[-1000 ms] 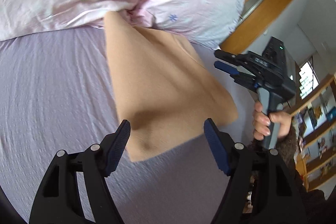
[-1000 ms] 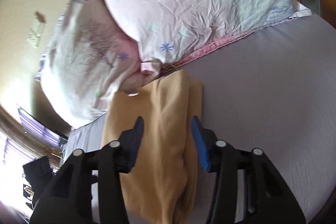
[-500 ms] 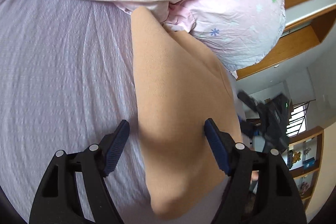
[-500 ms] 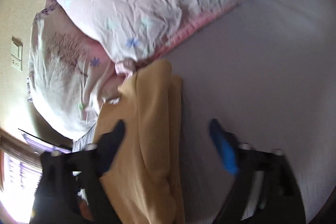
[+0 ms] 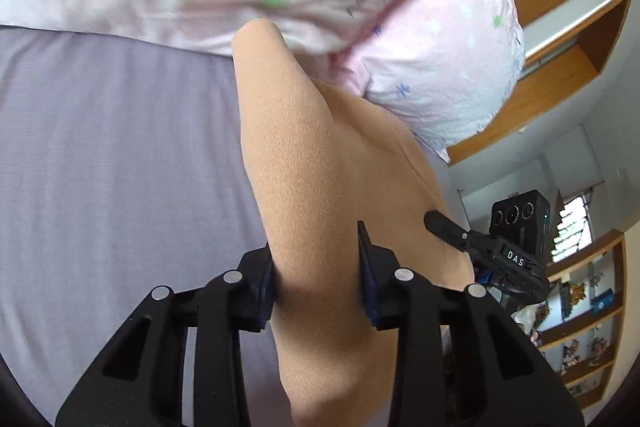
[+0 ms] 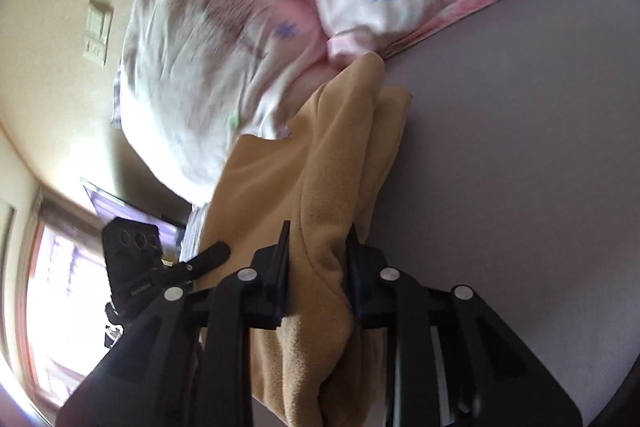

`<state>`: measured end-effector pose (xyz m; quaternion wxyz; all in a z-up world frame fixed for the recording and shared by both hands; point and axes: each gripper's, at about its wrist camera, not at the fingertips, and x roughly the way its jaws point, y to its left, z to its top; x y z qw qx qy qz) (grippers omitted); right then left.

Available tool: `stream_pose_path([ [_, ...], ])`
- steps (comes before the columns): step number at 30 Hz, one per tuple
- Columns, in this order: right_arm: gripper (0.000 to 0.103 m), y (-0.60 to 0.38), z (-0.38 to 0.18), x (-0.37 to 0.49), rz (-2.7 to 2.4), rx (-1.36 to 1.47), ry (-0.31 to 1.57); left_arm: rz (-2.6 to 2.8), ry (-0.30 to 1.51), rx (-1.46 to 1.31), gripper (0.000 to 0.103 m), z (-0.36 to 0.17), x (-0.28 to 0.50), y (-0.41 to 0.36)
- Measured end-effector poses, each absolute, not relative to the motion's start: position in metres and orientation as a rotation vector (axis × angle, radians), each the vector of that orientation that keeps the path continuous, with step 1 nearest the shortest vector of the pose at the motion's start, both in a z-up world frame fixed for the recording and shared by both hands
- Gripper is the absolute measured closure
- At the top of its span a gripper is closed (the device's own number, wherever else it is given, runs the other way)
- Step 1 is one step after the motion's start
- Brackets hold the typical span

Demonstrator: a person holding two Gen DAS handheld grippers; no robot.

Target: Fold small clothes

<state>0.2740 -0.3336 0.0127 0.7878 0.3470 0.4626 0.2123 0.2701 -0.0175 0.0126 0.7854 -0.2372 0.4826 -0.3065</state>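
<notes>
Bedroom setup: lavender bed sheet (image 5: 120, 155) with two floral pillows (image 5: 440, 47) piled along the head edge of the bed, wooden shelving (image 5: 576, 311) off to the side.

So the thing being folded is a tan fleece garment (image 5: 320, 163), already doubled over into a long strip. It runs from the pillows, where its far tip touches the pillowcase, back toward the person. Most of it looks lifted or draped rather than lying flat, though I can't tell how much rests on the sheet.

Both tongs are on it. The left tongs (image 5: 318, 275) are pinching a thick rolled fold of the fleece between the pads. The right tongs (image 6: 318, 263) are clamped on the layered edge of the same piece, and you can see at least two layers stacked there in the right wrist view. Each tool shows up in the other's camera, so they're holding the near end close together, side by side.

My take on doing this step well: fleece is bulky and springy, so keep both pinches deep enough to catch every layer, otherwise the bottom one slips out and the fold goes crooked. Keep the two tongs level and carry the near end evenly toward the pillow end, and watch that the far tip doesn't snag under the pillow.
</notes>
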Motion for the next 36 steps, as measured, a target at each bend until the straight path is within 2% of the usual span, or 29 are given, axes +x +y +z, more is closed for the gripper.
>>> stream_pose_path([
  [2, 0.079, -0.303, 0.008, 0.281, 0.482, 0.697, 1.030, -0.600, 1.020, -0.471, 0.066, 0.015, 0.265, 0.003],
  [5, 0.067, -0.281, 0.008, 0.281, 0.445, 0.619, 1.048, -0.565, 1.042, -0.477, 0.064, 0.008, 0.259, 0.024],
  [6, 0.060, -0.282, 0.014, 0.279, 0.423, 0.604, 1.039, -0.560, 1.027, -0.478, 0.064, 0.011, 0.254, 0.028],
  [7, 0.048, -0.285, 0.022, 0.272, 0.390, 0.592, 1.013, -0.552, 0.997, -0.460, 0.064, 0.017, 0.246, 0.032],
  [9, 0.033, -0.297, 0.046, 0.247, 0.363, 0.598, 0.900, -0.562, 0.912, -0.398, 0.063, 0.035, 0.224, 0.033],
  [10, 0.029, -0.299, 0.058, 0.234, 0.393, 0.608, 0.848, -0.584, 0.880, -0.383, 0.054, 0.042, 0.213, 0.033],
  [11, 0.029, -0.298, 0.064, 0.224, 0.431, 0.618, 0.830, -0.616, 0.854, -0.368, 0.041, 0.048, 0.197, 0.030],
  [13, 0.020, -0.286, 0.070, 0.211, 0.527, 0.629, 0.823, -0.666, 0.829, -0.333, 0.028, 0.055, 0.176, 0.018],
  [15, 0.018, -0.270, 0.065, 0.205, 0.582, 0.639, 0.850, -0.702, 0.845, -0.279, 0.027, 0.053, 0.163, -0.002],
  [20, 0.019, -0.260, 0.027, 0.215, 0.492, 0.671, 1.002, -0.632, 0.939, -0.176, 0.027, 0.025, 0.158, -0.027],
  [22, 0.018, -0.264, 0.033, 0.201, 0.502, 0.663, 0.971, -0.611, 0.908, -0.164, 0.026, 0.031, 0.146, -0.018],
  [23, 0.016, -0.263, 0.042, 0.189, 0.492, 0.610, 0.933, -0.572, 0.886, -0.144, 0.022, 0.035, 0.137, -0.014],
  [24, 0.007, -0.262, 0.050, 0.178, 0.470, 0.557, 0.902, -0.533, 0.871, -0.125, 0.016, 0.037, 0.132, -0.011],
  [25, 0.002, -0.260, 0.056, 0.168, 0.440, 0.502, 0.874, -0.484, 0.854, -0.104, 0.005, 0.037, 0.126, -0.005],
  [26, 0.002, -0.256, 0.061, 0.158, 0.409, 0.435, 0.844, -0.418, 0.835, -0.074, 0.003, 0.037, 0.119, -0.001],
  [32, 0.002, -0.220, 0.040, 0.143, 0.180, 0.031, 0.895, -0.243, 0.927, 0.060, 0.002, 0.010, 0.125, -0.001],
  [36, 0.002, -0.210, 0.020, 0.139, 0.172, -0.023, 0.964, -0.224, 0.964, 0.119, 0.002, 0.000, 0.122, -0.004],
])
